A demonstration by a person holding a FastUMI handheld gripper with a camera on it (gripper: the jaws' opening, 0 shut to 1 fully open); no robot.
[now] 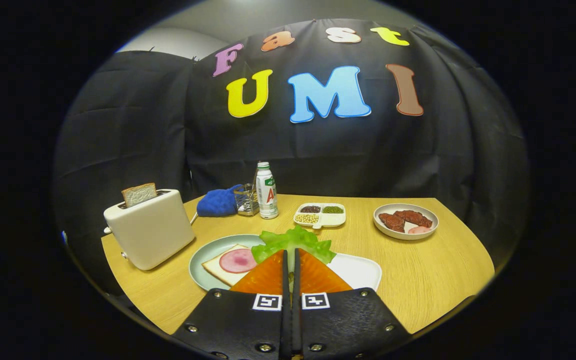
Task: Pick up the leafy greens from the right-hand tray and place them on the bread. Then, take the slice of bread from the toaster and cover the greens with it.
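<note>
My gripper is shut on the leafy greens, and the ruffled green leaf sticks out past both fingertips. The greens hang over the gap between the white tray on the right and the pale blue plate on the left. A slice of bread topped with a round pink slice of ham lies on that plate, just left of my fingers. Further left stands the cream toaster, with a bread slice poking up from its slot.
On the wooden table beyond my fingers are a small divided dish of beans, a milk bottle, a blue cloth beside a metal rack, and a bowl of meat pieces at the far right.
</note>
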